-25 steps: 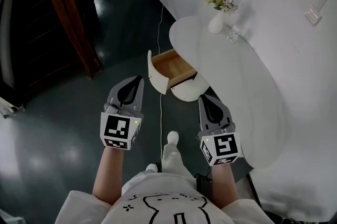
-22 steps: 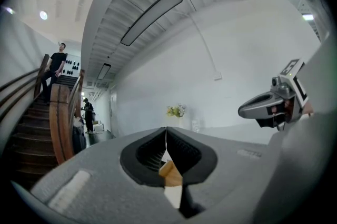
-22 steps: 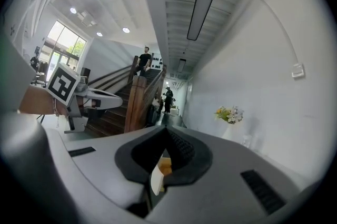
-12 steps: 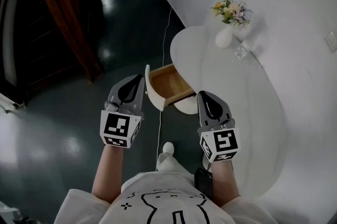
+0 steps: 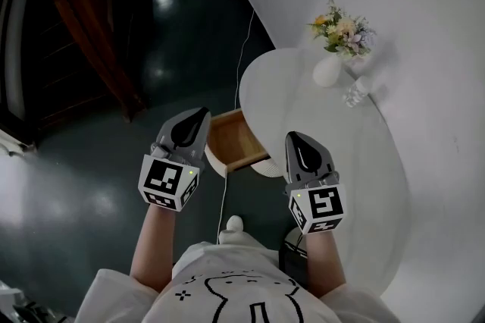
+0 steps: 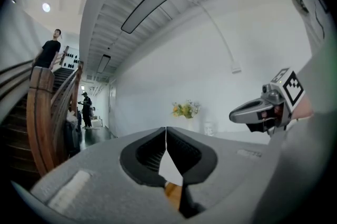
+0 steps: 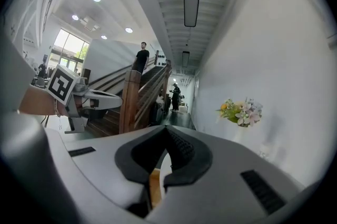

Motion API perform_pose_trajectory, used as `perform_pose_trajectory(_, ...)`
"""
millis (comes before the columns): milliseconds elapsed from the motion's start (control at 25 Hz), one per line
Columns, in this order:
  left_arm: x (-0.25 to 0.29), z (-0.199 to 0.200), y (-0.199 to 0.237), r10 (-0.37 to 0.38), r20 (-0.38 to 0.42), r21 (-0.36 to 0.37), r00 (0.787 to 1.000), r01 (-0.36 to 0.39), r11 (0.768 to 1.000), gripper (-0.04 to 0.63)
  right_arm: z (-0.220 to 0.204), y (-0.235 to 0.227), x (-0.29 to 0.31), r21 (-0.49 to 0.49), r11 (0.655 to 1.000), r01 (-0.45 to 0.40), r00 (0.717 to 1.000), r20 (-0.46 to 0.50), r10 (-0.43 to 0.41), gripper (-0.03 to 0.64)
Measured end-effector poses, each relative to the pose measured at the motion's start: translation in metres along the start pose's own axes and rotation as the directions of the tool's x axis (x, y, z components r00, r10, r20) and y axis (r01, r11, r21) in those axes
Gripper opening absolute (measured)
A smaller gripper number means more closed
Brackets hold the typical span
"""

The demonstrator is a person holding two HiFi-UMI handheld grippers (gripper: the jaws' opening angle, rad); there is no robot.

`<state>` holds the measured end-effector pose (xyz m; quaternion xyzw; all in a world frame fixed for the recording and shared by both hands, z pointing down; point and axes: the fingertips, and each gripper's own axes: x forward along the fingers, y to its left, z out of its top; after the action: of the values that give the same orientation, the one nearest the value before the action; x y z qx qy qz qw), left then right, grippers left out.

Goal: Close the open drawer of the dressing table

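The white oval dressing table [image 5: 326, 139] stands against the wall, and its wooden drawer [image 5: 233, 138] is pulled out toward the dark floor. My left gripper [image 5: 198, 114] is shut and empty, and hovers over the drawer's white front at its left. My right gripper [image 5: 295, 139] is shut and empty too, and hangs over the table's near edge, right of the drawer. Each gripper view shows closed jaws, the left gripper [image 6: 166, 129] and the right gripper [image 7: 166, 128], with a sliver of drawer wood beneath.
A white vase of flowers [image 5: 333, 56] and a small glass item [image 5: 355, 92] stand at the table's back by the wall. A thin cable [image 5: 241, 64] runs across the floor to the drawer. A wooden staircase [image 5: 91, 26] rises at left. People stand far down the corridor.
The view has shifted, so the table and drawer sit lower and nearer the grippers. The left gripper now overlaps the drawer's front. Both grippers stay shut.
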<state>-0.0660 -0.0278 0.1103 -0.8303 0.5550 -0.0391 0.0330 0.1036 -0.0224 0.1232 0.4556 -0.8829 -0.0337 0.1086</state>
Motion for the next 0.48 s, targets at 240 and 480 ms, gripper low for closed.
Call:
perform_pose_trajectory(240,0.026,-0.032,0.007,-0.011,-0.070,0.009,0.997,0.012,1.000,0.017,-0.028,-0.017,0.025,0.039,0.999,-0.020,0.999,-0.039,0.021,0.000)
perform_pose_trajectory(480,0.030,-0.075,0.017,-0.075,-0.136,0.020,0.988,0.078,0.997,0.017,-0.058,-0.005,0.045,0.057,0.997,-0.043,0.993,-0.105,0.049,0.000)
